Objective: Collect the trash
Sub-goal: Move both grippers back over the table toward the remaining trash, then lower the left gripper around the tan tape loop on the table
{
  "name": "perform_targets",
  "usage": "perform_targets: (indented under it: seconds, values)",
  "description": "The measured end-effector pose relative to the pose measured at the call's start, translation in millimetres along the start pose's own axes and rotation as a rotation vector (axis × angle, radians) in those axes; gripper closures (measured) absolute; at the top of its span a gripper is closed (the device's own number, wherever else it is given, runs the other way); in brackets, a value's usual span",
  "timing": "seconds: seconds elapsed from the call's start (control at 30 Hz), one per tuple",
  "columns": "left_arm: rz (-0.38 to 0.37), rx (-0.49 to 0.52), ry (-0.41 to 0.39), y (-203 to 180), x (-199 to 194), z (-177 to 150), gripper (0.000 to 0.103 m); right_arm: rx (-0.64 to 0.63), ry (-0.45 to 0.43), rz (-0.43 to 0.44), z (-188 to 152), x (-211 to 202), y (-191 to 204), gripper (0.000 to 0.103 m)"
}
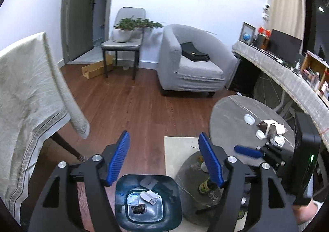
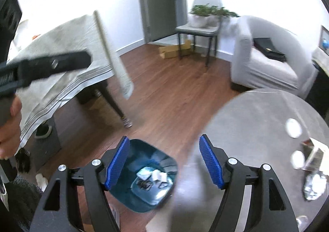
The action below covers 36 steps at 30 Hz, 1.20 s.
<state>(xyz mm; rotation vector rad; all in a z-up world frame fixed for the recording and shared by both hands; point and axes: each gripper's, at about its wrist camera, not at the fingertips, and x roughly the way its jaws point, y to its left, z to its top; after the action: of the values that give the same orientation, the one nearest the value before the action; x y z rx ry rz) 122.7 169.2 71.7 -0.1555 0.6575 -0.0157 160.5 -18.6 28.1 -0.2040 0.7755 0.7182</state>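
A dark teal trash bin (image 1: 123, 207) stands on the wood floor and holds paper scraps and foil wrappers (image 1: 144, 196). My left gripper (image 1: 164, 162) is open and empty just above it. The bin also shows in the right wrist view (image 2: 162, 158). My right gripper (image 2: 164, 162) is open and empty over the edge of the round grey table (image 2: 257, 112). On that table lie crumpled foil (image 2: 314, 187), a torn carton (image 1: 269, 126) and two white lids (image 1: 249, 118). The right gripper shows in the left wrist view (image 1: 248, 150), near the trash on the table.
A cloth-covered table (image 1: 22, 88) stands at the left. A grey armchair (image 1: 191, 61), a chair with a potted plant (image 1: 123, 32) and a cardboard box (image 1: 96, 68) stand at the back. A lower shelf (image 1: 191, 195) beside the bin holds a bottle (image 1: 206, 185).
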Motion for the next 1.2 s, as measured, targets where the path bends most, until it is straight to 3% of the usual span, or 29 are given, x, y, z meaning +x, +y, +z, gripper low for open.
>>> perform_targets:
  seconds: [0.3, 0.73, 0.93, 1.2]
  values:
    - [-0.072, 0.115, 0.038, -60.1, 22.3, -10.4, 0.020, 0.092, -0.051, -0.136, -10.7, -36.4, -65.2, 0.023]
    - [-0.271, 0.333, 0.107, -168.3, 56.2, -38.3, 0.019, 0.257, -0.072, -0.290, -47.8, -82.5, -153.6, 0.022]
    - [-0.353, 0.437, 0.149, -217.8, 76.1, -58.5, 0.019, 0.303, -0.070, -0.323, -65.7, -94.3, -185.7, 0.021]
    - [-0.427, 0.498, 0.196, -266.1, 99.5, -74.1, 0.019, 0.348, -0.062, -0.320, -85.3, -105.3, -210.1, 0.017]
